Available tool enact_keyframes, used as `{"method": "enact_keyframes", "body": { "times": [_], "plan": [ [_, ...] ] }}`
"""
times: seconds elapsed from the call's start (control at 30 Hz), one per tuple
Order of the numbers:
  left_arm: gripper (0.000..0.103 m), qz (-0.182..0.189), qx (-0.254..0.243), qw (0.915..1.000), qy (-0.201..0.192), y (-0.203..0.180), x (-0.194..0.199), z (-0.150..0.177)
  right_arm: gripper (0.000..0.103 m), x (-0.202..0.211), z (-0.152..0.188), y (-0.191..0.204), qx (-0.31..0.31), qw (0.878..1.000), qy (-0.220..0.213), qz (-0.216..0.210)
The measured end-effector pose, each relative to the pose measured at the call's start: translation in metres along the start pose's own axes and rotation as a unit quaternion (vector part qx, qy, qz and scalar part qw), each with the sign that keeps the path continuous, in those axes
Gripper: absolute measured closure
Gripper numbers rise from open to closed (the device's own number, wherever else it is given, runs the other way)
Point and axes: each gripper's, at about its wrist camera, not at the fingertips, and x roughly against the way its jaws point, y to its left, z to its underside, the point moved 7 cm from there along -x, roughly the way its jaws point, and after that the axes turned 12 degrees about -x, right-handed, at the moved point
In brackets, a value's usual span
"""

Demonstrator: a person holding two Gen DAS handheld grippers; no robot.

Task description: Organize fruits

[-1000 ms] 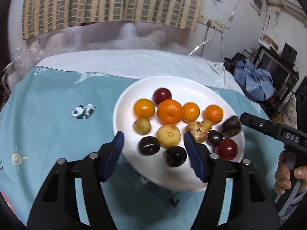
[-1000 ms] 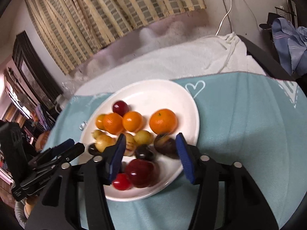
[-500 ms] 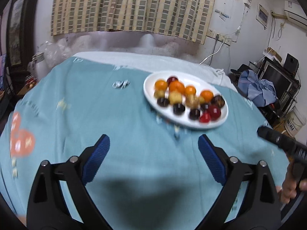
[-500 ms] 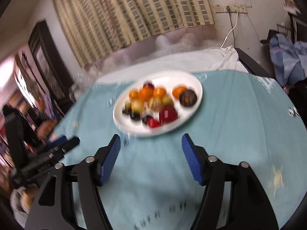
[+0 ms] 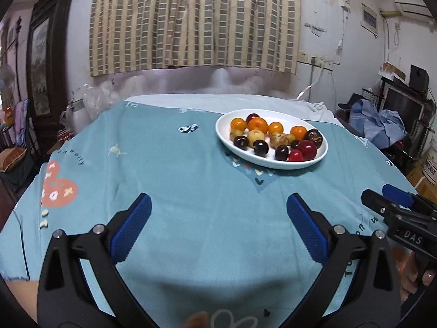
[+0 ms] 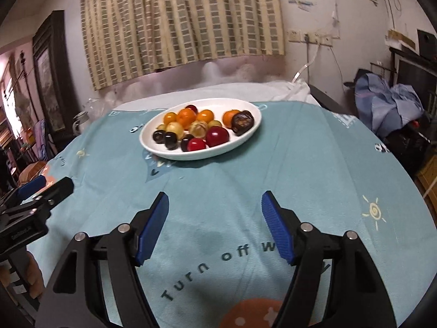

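Observation:
A white oval plate [image 5: 289,117] stands on the teal tablecloth [image 5: 191,180], far from both grippers. It holds several fruits: oranges [image 5: 257,125], yellow ones [image 5: 256,136], dark plums [image 5: 260,147] and a big red one [image 5: 307,149]. My left gripper [image 5: 218,202] hovers over bare cloth, its jaws opening wide with nothing between them. In the right wrist view the plate [image 6: 218,105] lies ahead and slightly left, with a dark brown fruit [image 6: 242,122] at its right end. My right gripper [image 6: 215,198] is open and empty above the cloth. Each gripper shows at the other view's edge.
A white cloth [image 5: 218,102] covers the table's far side below a striped curtain [image 5: 196,22]. A pale jug [image 5: 79,114] stands off the far left edge. A pile of blue clothes [image 5: 382,123] and electronics fill the right. A hand [image 6: 32,276] grips the left tool.
Both grippers have drawn back from over the plate toward the near side of the table. Their jaws have widened, the left one most. The fruits stay on the plate.

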Motion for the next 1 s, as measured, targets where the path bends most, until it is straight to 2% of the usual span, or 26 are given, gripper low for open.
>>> {"method": "enact_keyframes", "body": {
  "times": [0.23, 0.4, 0.47, 0.5, 0.6, 0.73, 1.0],
  "plan": [
    [0.002, -0.004, -0.010, 0.9999, 0.009, -0.006, -0.012, -0.022, 0.032, -0.001, -0.001, -0.007, -0.004, 1.000, -0.002, 0.015],
    [0.002, -0.054, -0.052, 0.9970, 0.023, -0.014, -0.016, -0.018, 0.032, -0.003, 0.000, -0.007, -0.006, 1.000, 0.007, 0.016],
    [0.002, -0.043, -0.057, 0.9970, 0.029, -0.018, -0.017, -0.014, 0.032, -0.004, 0.001, -0.006, -0.003, 1.000, 0.007, 0.017],
    [0.002, -0.026, -0.054, 0.9977, 0.030, -0.021, -0.017, -0.012, 0.032, -0.003, 0.001, -0.006, -0.002, 1.000, 0.006, 0.017],
    [0.002, -0.011, -0.051, 0.9985, 0.017, -0.023, -0.010, -0.013, 0.032, -0.002, 0.002, -0.004, 0.005, 1.000, 0.004, 0.019],
    [0.002, -0.017, -0.050, 0.9986, 0.002, -0.025, -0.003, -0.015, 0.032, -0.001, 0.002, -0.003, 0.007, 1.000, 0.001, 0.019],
    [0.002, -0.011, -0.047, 0.9989, 0.001, -0.028, 0.000, -0.013, 0.032, 0.002, 0.001, 0.003, 0.024, 0.999, -0.005, 0.024]
  ]
}}
